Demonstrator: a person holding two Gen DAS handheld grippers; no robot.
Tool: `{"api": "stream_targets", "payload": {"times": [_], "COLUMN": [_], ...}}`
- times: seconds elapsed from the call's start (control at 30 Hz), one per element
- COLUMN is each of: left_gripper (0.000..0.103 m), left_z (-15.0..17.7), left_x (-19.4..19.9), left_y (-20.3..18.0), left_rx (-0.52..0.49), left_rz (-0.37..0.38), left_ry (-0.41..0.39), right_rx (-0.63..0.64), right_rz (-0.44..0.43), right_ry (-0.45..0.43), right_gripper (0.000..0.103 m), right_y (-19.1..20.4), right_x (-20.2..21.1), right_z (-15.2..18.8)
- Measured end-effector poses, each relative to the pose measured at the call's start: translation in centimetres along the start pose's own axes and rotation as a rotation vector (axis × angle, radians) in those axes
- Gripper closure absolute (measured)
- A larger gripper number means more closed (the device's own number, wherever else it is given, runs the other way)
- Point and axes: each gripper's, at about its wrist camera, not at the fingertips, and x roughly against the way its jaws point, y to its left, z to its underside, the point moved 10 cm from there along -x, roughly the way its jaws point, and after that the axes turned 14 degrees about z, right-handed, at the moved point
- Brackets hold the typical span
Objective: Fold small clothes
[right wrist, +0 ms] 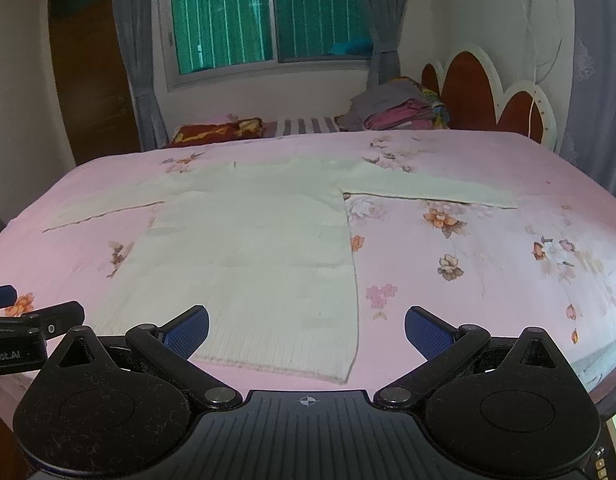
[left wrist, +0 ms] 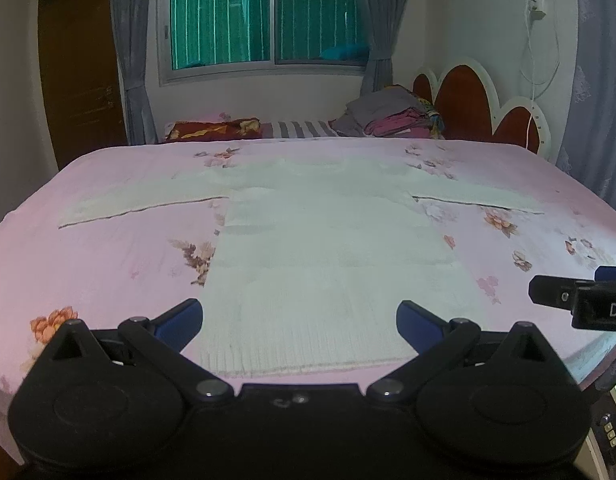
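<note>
Pale sweater lies flat, sleeves outspread, on the bedspread; both grippers' fingers gape wide, empty.

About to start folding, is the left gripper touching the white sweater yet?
Cannot tell. The left gripper stands open over the white sweater hem; neither wrist view shows contact or gap.

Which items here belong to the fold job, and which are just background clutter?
Job:
- pale knitted long-sleeved sweater, spread flat, sleeves out
- left gripper, open above the hem
- right gripper, open at the hem's right corner
- pink floral bedsheet, work surface

Lying about:
- pile of folded grey and pink clothes by the headboard
- dark red patterned pillow
- white charger cable on the wall
</note>
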Motion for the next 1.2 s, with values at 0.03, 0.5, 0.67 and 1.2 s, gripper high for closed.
{"api": "stream_targets", "payload": {"times": [0.03, 0.5, 0.67, 1.2], "left_gripper": [0.0, 0.0, 0.0, 0.0], "left_z": [-0.3, -5.1, -6.4, -10.4], "left_x": [-0.5, -6.8, -9.1, -20.3], "left_y": [0.2, 2.7, 3.3, 0.1], "left_rx": [-0.001, -0.052, -0.055, -0.046], "left_rz": [0.004, 0.051, 0.084, 0.097], "left_ry": [0.003, -0.012, -0.009, 0.057], "right_rx": [-0.001, -0.037, -0.056, -0.1], "right_rz": [0.003, 0.081, 0.118, 0.197], "right_ry": [0.001, -0.005, -0.009, 0.021], "right_gripper": [0.0, 0.0, 0.0, 0.0], "right_y": [0.1, 0.9, 1.0, -5.2], "right_x": [-0.4, -6.2, -8.0, -17.3], "right_z": [-0.3, -4.9, -6.4, -10.5]}}
